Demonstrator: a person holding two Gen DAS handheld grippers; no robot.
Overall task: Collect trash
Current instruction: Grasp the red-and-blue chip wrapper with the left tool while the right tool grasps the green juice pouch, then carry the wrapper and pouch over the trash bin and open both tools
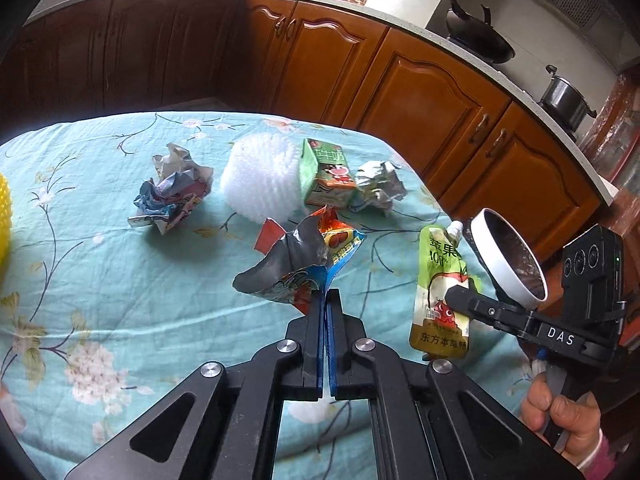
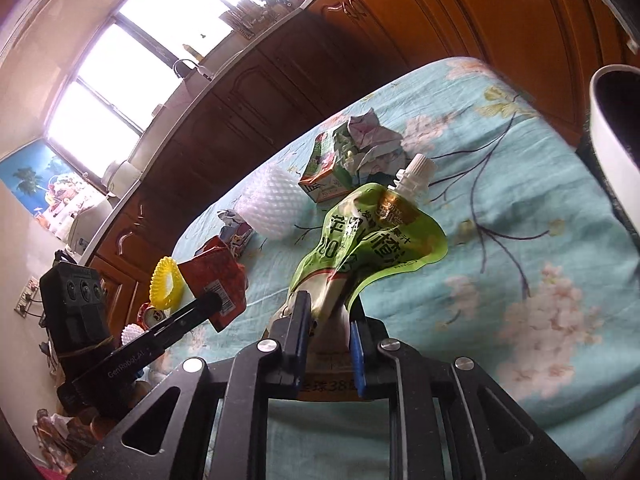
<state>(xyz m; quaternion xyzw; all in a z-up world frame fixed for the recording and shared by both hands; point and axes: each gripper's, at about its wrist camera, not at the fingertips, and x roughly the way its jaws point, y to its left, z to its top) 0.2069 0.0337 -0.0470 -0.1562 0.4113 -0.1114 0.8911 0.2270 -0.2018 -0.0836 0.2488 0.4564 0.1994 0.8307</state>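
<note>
My left wrist camera is looking forward along my left gripper, angled down over the table toward the cabinets. My right wrist camera is sitting low and rolled sideways, facing the window. Both are taking in the milk carton and white foam net.

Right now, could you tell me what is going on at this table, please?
A person is collecting trash with two handheld grippers. The left gripper is shut on a crumpled snack wrapper, held above the floral tablecloth. The right gripper pinches a green juice pouch beside a white-rimmed bin. A milk carton, white foam netting and two crumpled paper wads still lie on the table.
</note>
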